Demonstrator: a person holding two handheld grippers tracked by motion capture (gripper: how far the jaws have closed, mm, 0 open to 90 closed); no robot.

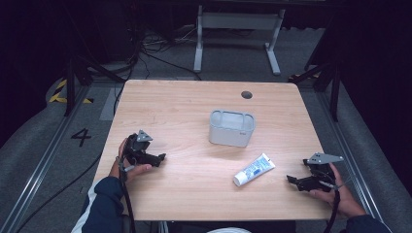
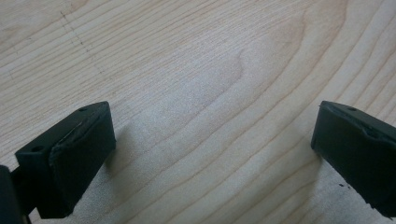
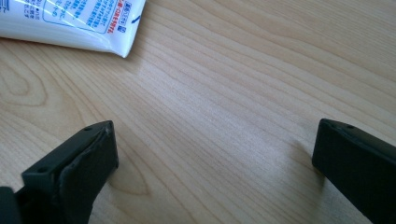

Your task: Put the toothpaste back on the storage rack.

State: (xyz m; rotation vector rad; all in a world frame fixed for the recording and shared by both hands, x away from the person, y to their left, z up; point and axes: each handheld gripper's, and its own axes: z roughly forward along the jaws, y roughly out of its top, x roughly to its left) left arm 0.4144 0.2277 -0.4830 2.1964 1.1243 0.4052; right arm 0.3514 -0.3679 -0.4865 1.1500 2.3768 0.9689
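Right claw (image 1: pixel 293 180) released, nearer the toothpaste tube (image 1: pixel 254 169) | tube slants toward grey bin (image 1: pixel 231 128) | left claw (image 1: pixel 160 158) released, counter (image 1: pixel 184 102)

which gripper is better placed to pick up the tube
Probably the right gripper: it rests open on the table just beside the tube, whose flat end shows ahead of its fingers. The left gripper is farther away.

A lab or recording studio is suggested — black curtains are hung around a bare wooden counter (image 1: pixel 194 104). Loose cables (image 1: pixel 145 48), metal floor rails (image 1: pixel 43 155) and hazard tape (image 1: pixel 58 92) are seen — a painted "4" (image 1: pixel 81 137) too.
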